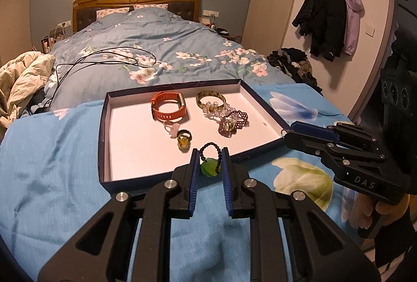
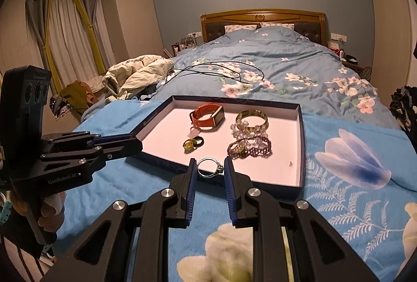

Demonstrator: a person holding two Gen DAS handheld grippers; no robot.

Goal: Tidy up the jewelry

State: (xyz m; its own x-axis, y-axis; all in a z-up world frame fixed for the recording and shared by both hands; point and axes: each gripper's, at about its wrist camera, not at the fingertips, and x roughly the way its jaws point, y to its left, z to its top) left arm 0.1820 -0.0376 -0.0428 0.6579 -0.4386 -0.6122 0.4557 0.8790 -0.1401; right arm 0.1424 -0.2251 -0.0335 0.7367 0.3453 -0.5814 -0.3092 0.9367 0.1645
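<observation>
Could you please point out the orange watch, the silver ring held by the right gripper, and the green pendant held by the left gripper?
orange watch [image 2: 208, 117], right wrist view, on its strap.
silver ring [image 2: 209, 167], right wrist view, on its band.
green pendant [image 1: 210, 169], left wrist view, on the green stone.

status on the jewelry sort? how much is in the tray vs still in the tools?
Done: orange watch, bangle, beaded bracelets and two rings lie in the tray. In hand: left tool grips a green-pendant bead loop; right tool grips a silver ring. Left: place both.
</observation>
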